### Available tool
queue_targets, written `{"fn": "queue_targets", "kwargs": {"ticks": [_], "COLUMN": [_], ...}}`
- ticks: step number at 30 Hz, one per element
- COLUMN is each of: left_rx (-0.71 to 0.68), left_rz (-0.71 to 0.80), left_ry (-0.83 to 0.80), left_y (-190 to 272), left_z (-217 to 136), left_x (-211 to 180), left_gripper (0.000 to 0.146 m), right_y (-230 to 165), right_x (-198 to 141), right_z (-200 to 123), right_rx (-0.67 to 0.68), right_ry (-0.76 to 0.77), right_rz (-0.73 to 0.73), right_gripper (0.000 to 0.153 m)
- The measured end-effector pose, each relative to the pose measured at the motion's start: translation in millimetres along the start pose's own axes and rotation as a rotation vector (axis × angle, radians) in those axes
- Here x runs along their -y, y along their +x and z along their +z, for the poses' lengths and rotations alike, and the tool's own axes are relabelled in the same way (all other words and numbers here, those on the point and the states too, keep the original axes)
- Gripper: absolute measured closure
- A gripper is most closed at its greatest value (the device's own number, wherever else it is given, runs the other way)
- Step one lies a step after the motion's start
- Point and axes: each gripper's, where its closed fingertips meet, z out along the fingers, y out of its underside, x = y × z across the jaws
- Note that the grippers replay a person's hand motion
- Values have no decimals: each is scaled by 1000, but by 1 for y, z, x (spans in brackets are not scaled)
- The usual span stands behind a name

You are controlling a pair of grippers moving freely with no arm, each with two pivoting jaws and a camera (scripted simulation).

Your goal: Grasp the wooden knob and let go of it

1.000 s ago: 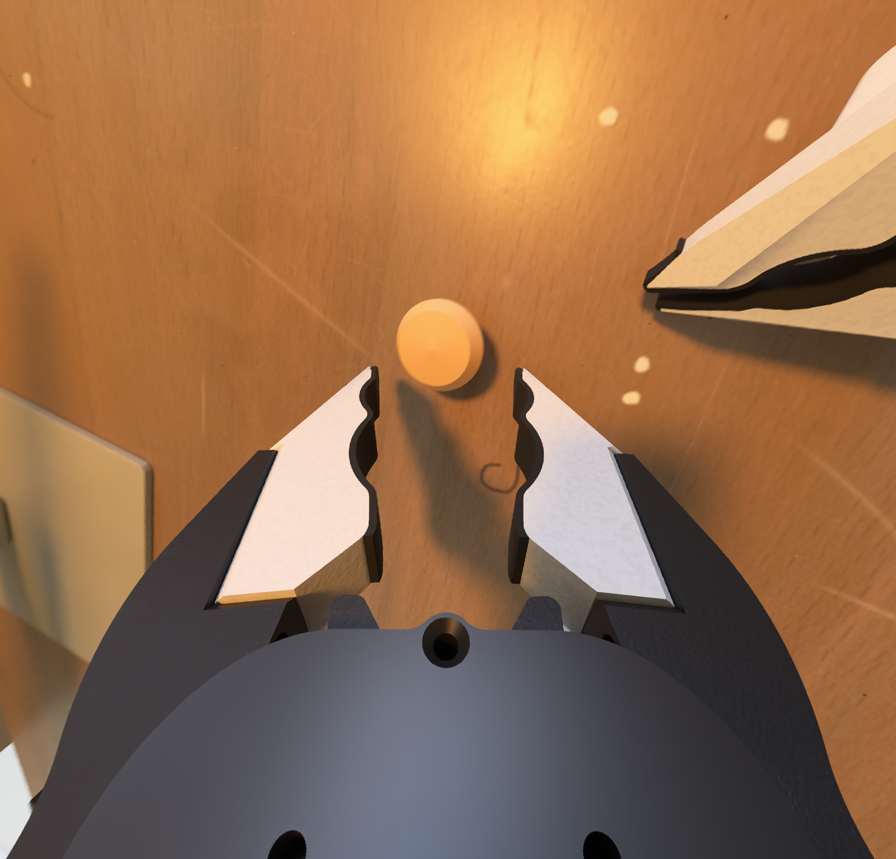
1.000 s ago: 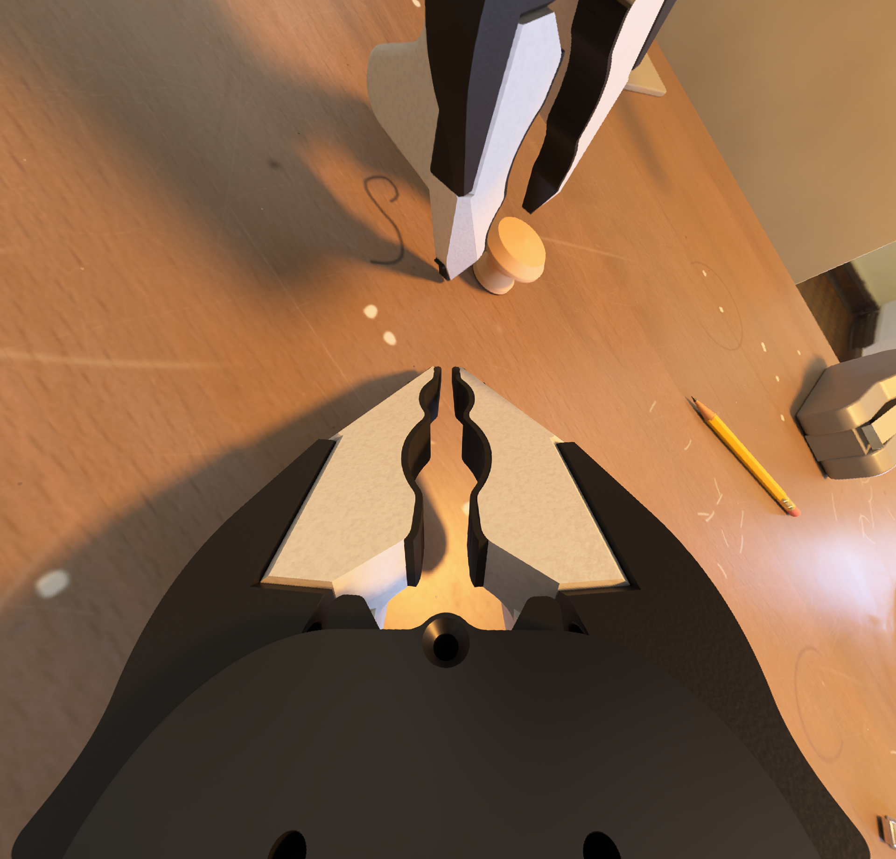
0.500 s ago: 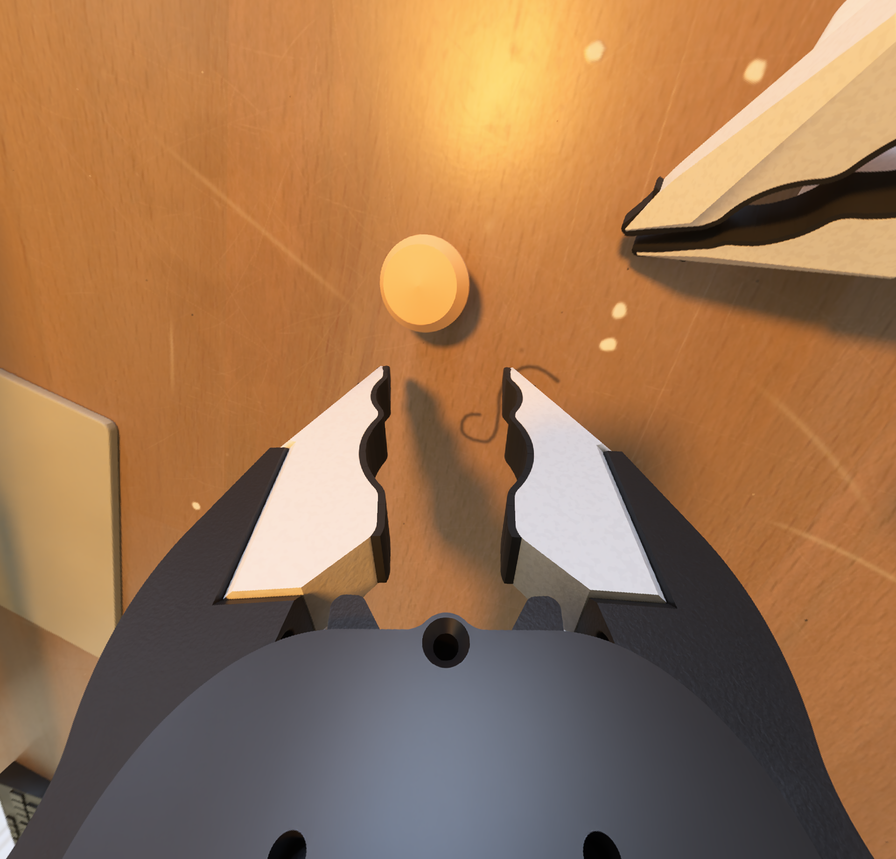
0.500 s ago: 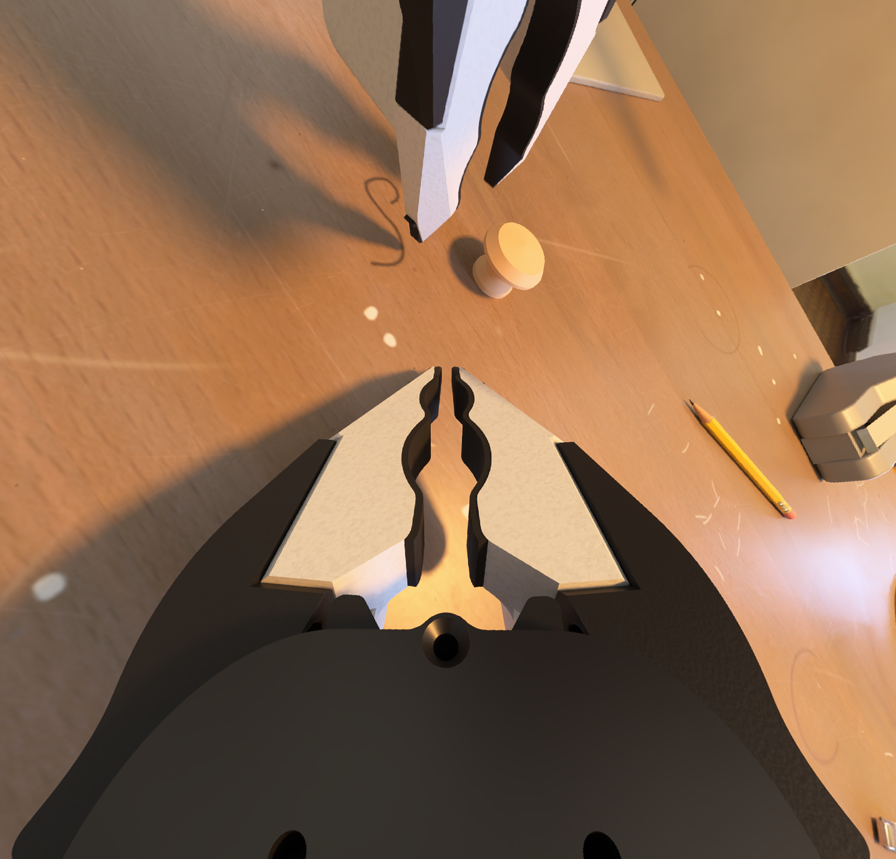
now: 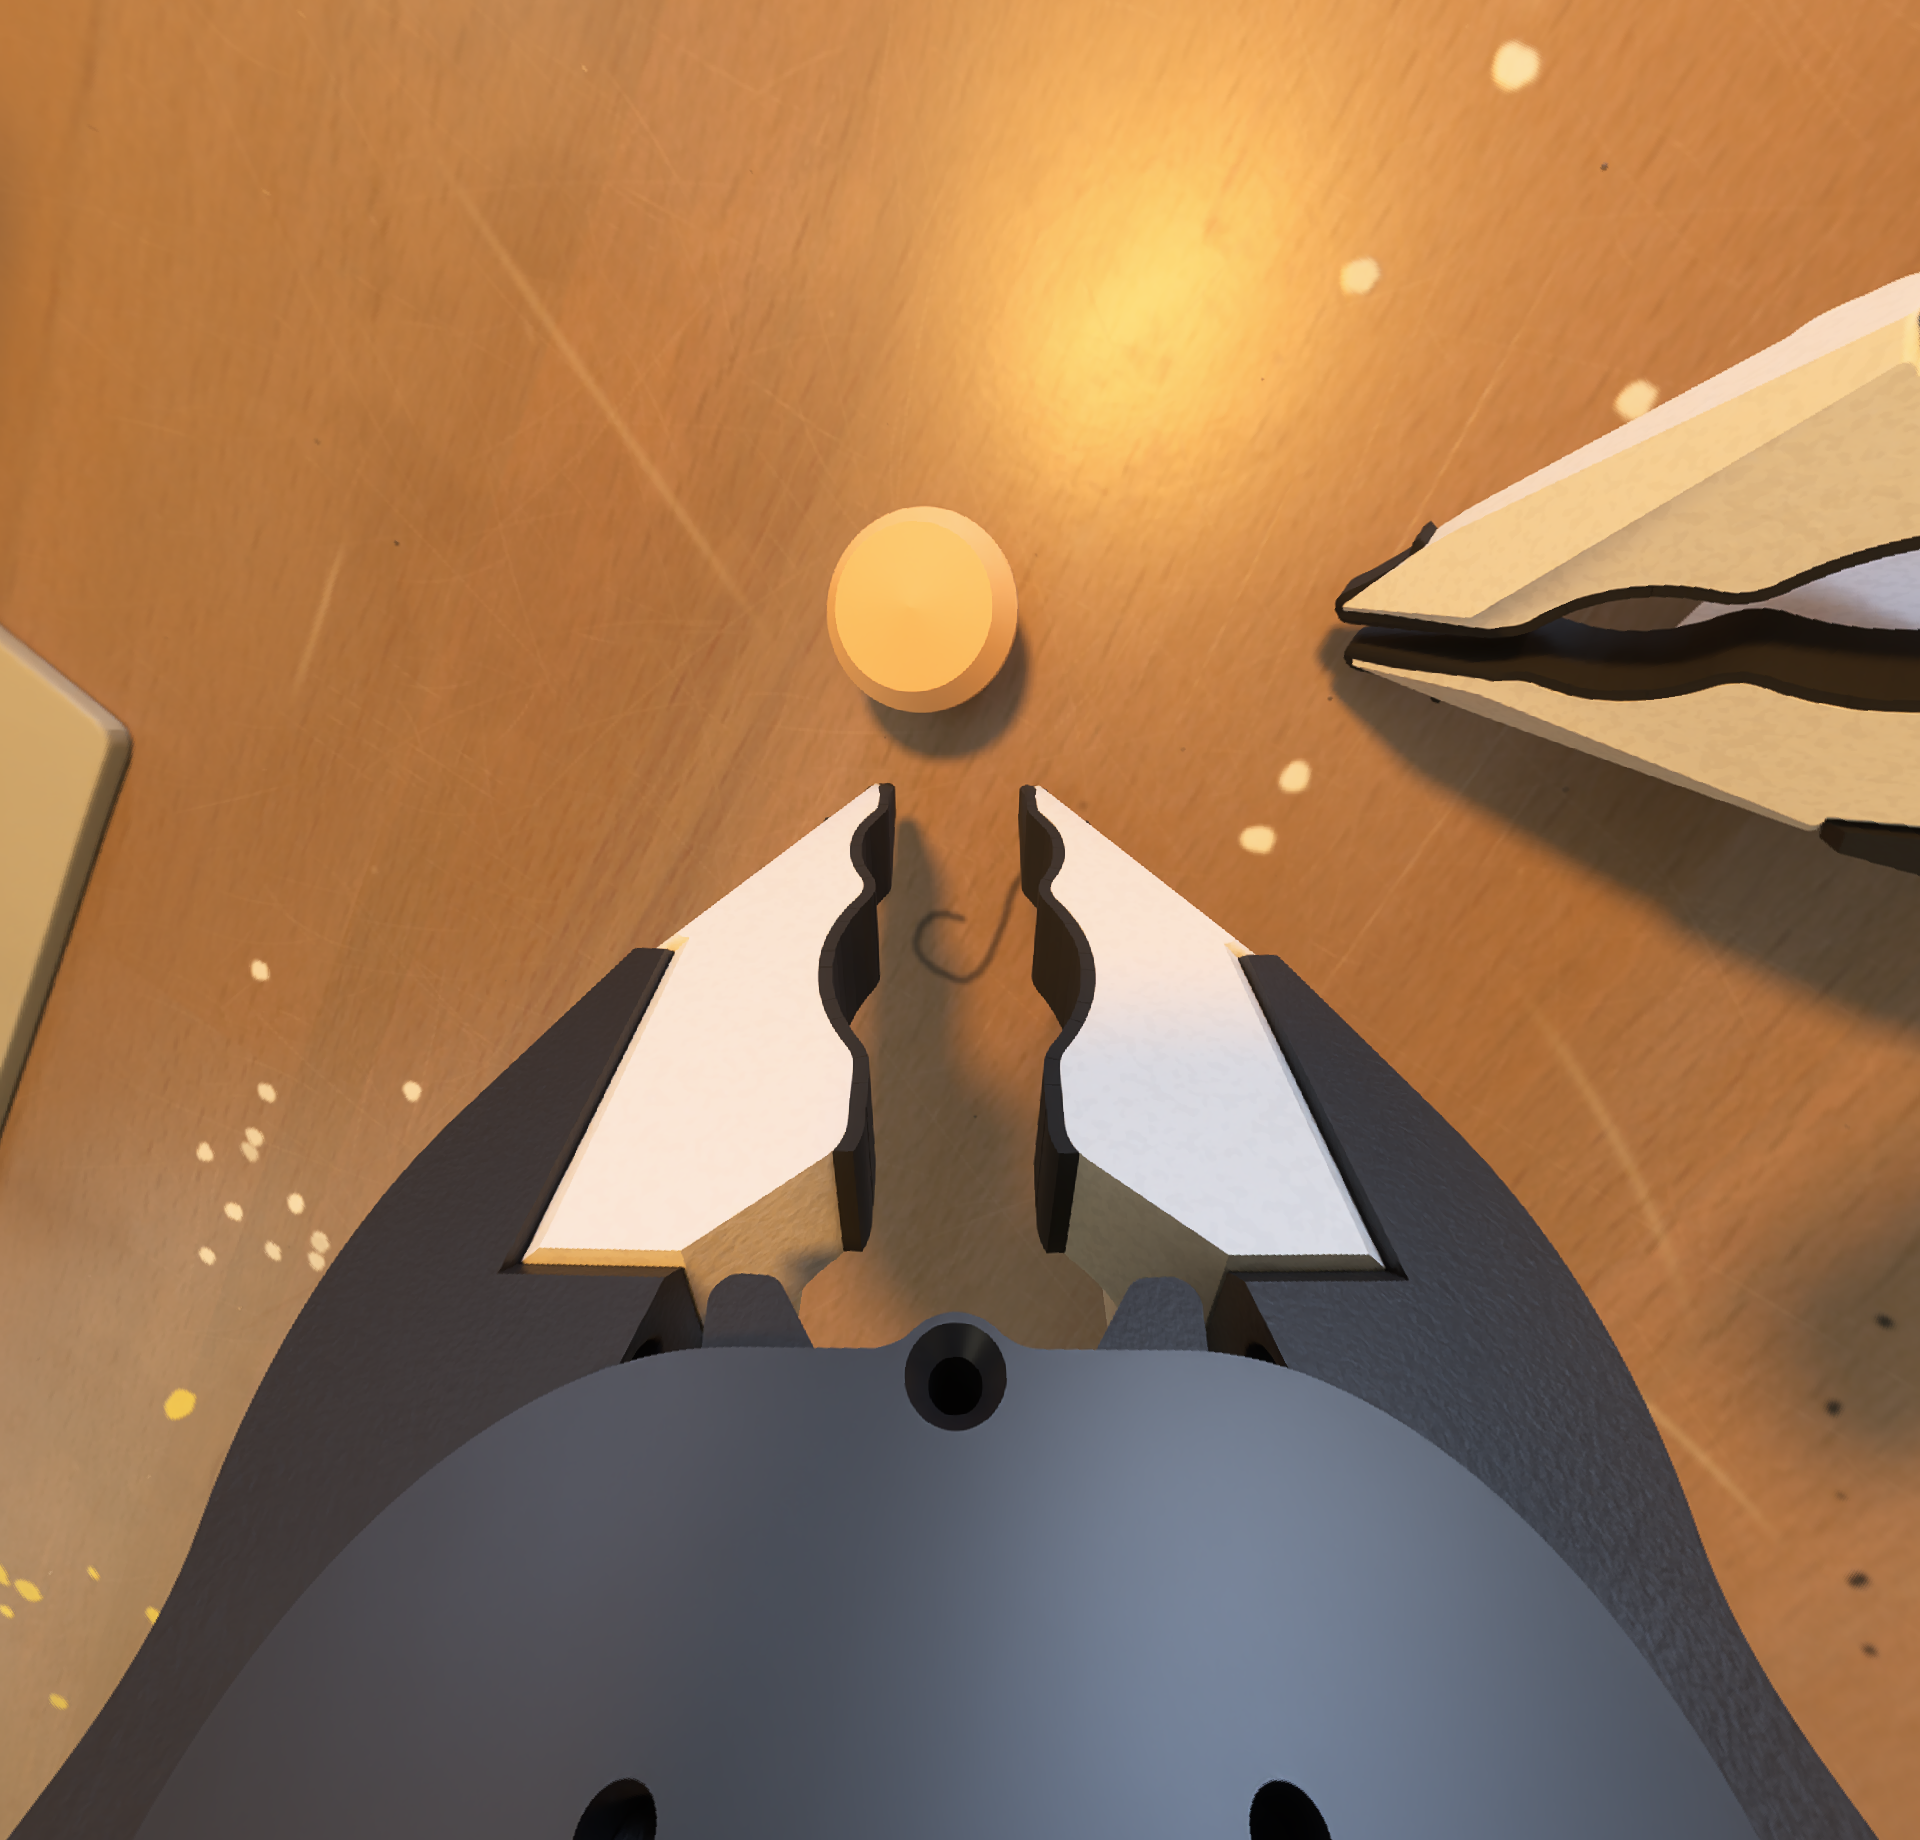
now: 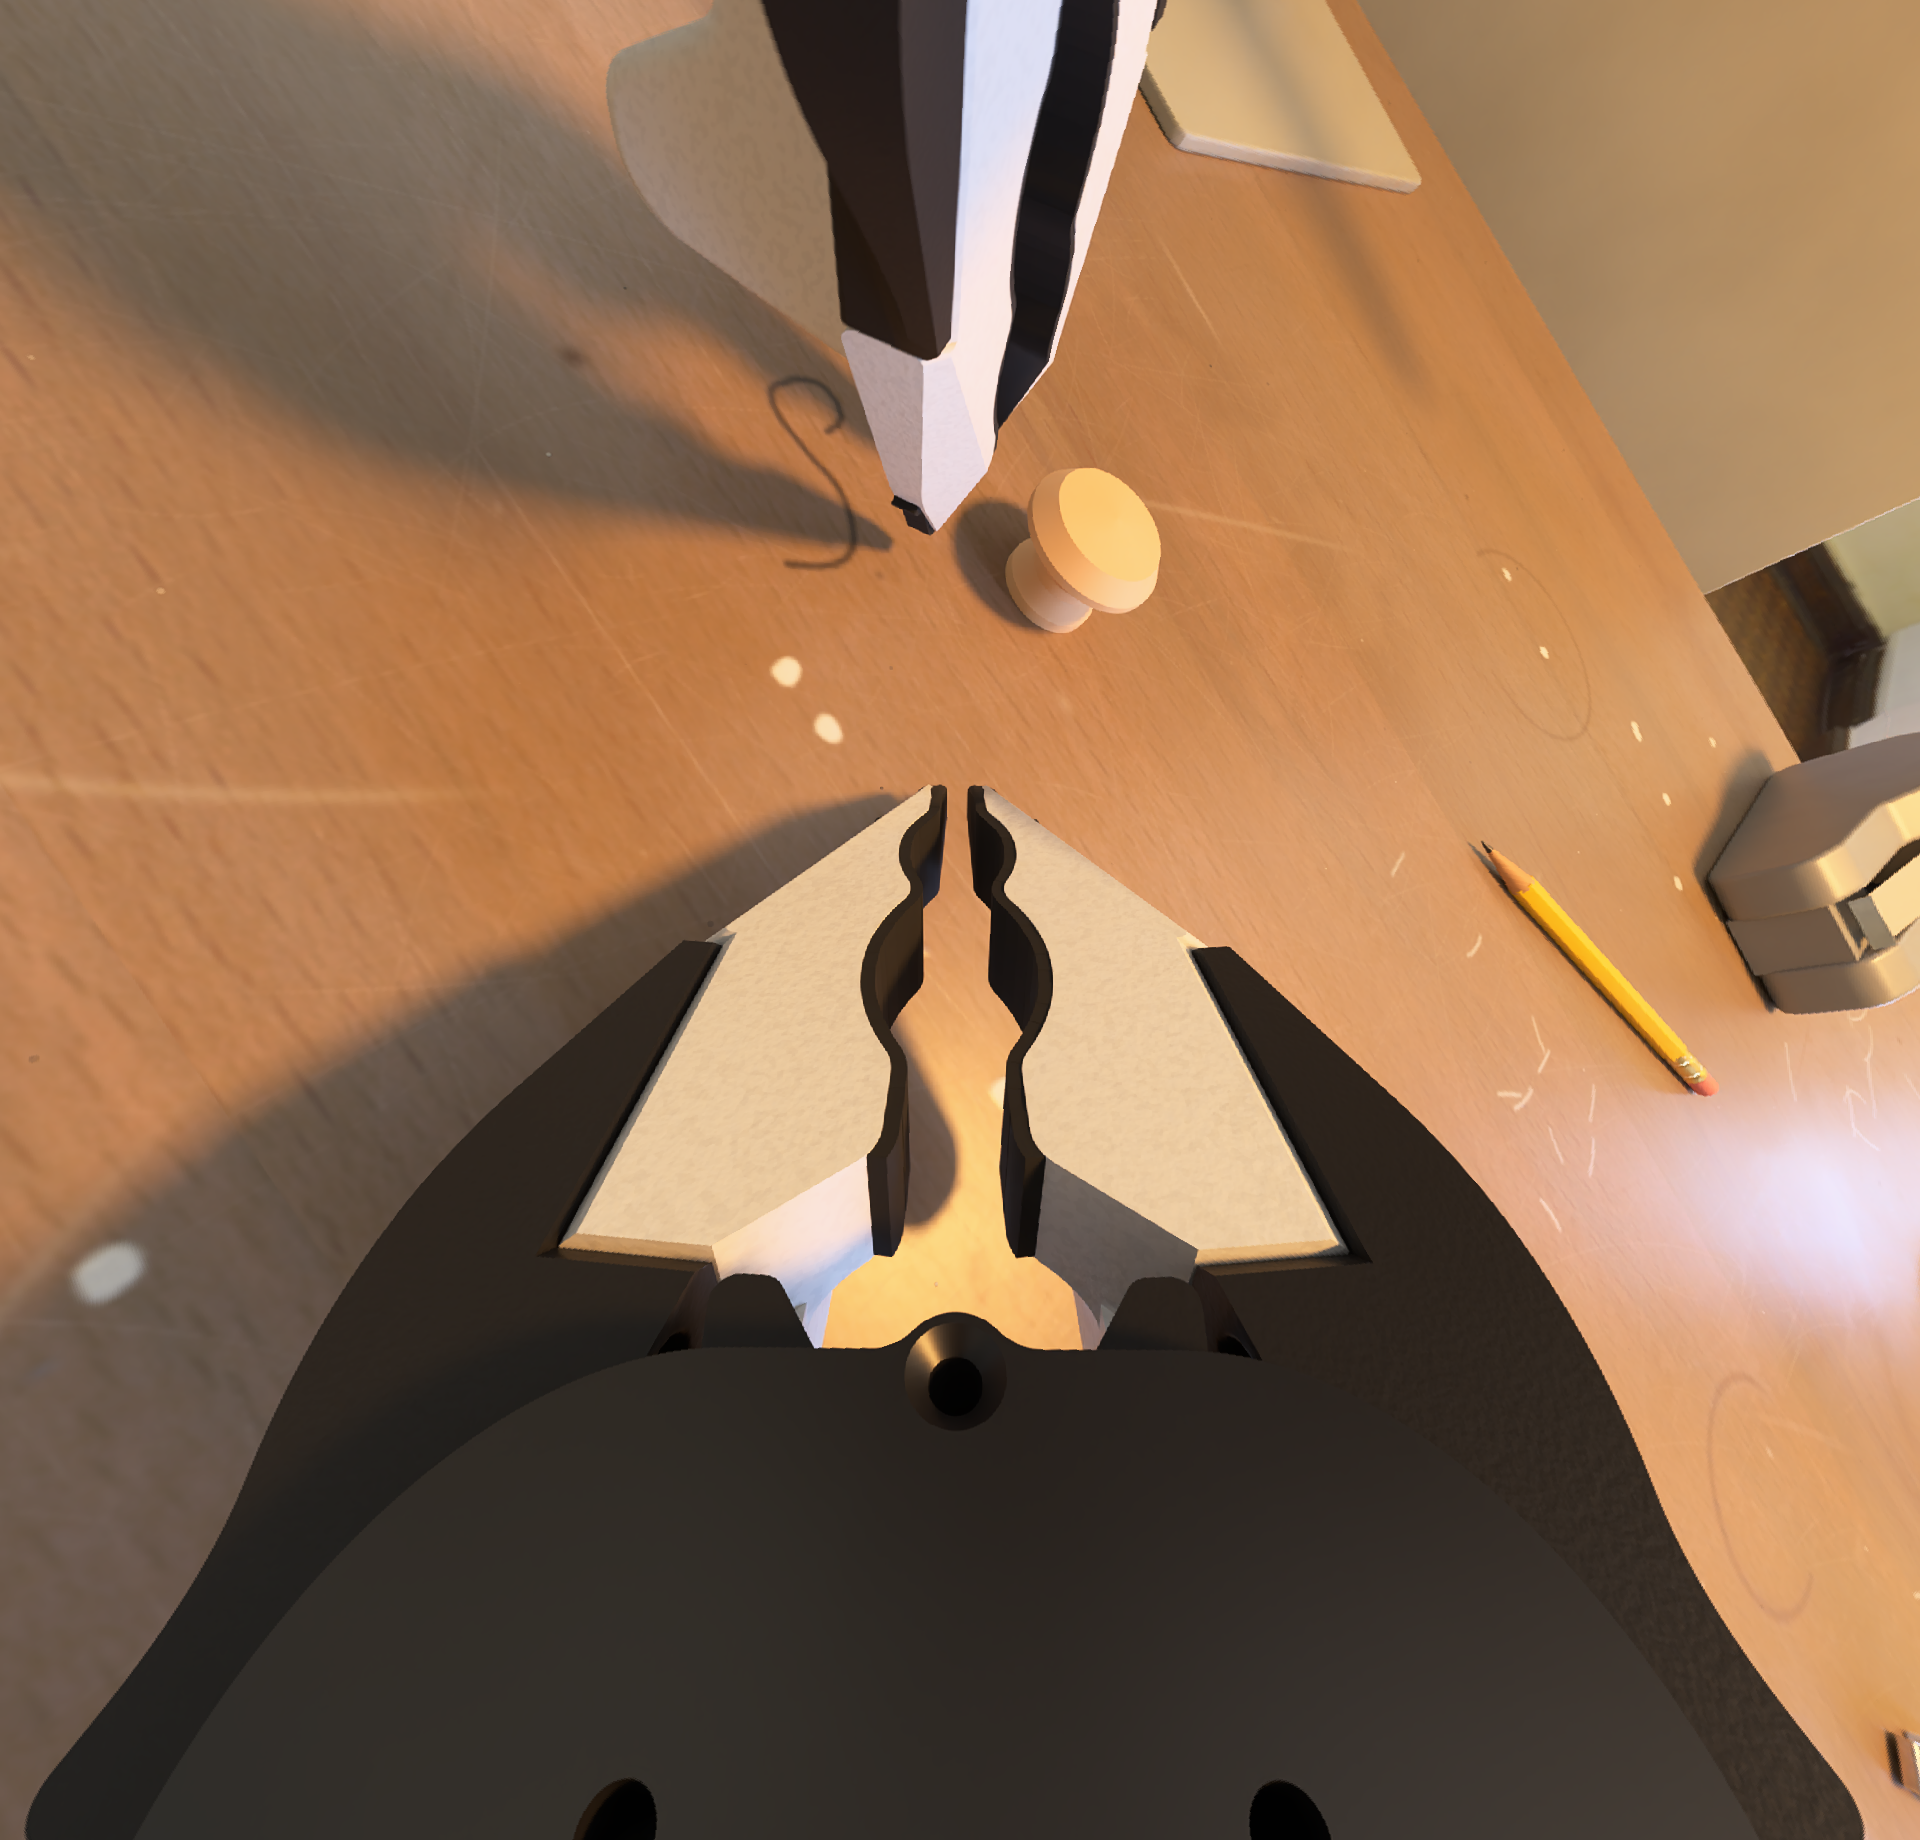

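The wooden knob [image 5: 920, 608] stands free on its stem on the wooden table, cap up; it also shows in the right wrist view [image 6: 1091, 543]. My left gripper [image 5: 956, 793] is open by a narrow gap and empty, its tips a short way short of the knob. In the right wrist view the left gripper [image 6: 966, 471] hangs just left of the knob, not touching it. My right gripper [image 6: 956, 791] is shut and empty, low over the table well short of the knob. It shows at the right in the left wrist view [image 5: 1340, 627].
A yellow pencil [image 6: 1595, 969] and a grey stapler-like object [image 6: 1829, 886] lie at the right near the table edge. A beige flat base [image 6: 1278, 117] sits beyond the knob, under a large beige panel [image 6: 1662, 232]. A beige slab [image 5: 52, 855] is at the left.
My left gripper has drawn back from the knob and its jaws have narrowed. The knob stays standing on the table. My right gripper has not moved.
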Motion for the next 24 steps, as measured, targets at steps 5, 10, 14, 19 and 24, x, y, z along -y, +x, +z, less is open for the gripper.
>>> {"fn": "queue_targets", "kwargs": {"ticks": [5,10,14,19,24], "left_rx": [29,-62,-61,-18,-23], "left_rz": [40,57,82,11,51], "left_ry": [52,67,70,92,62], "left_y": [-2,0,0,1,2], "left_z": [0,-3,-4,-5,-4], "left_x": [-1,-5,-5,-4,-5], "left_gripper": [122,120,129,130,130], "right_y": [0,-1,-1,-1,-1], "right_x": [0,0,0,0,0], "right_z": [0,0,0,0,0], "right_rx": [9,7,14,25,51], "right_ry": [-1,-1,0,-2,1], "right_rz": [8,7,13,29,45], "right_gripper": [149,149,149,149,149]}}
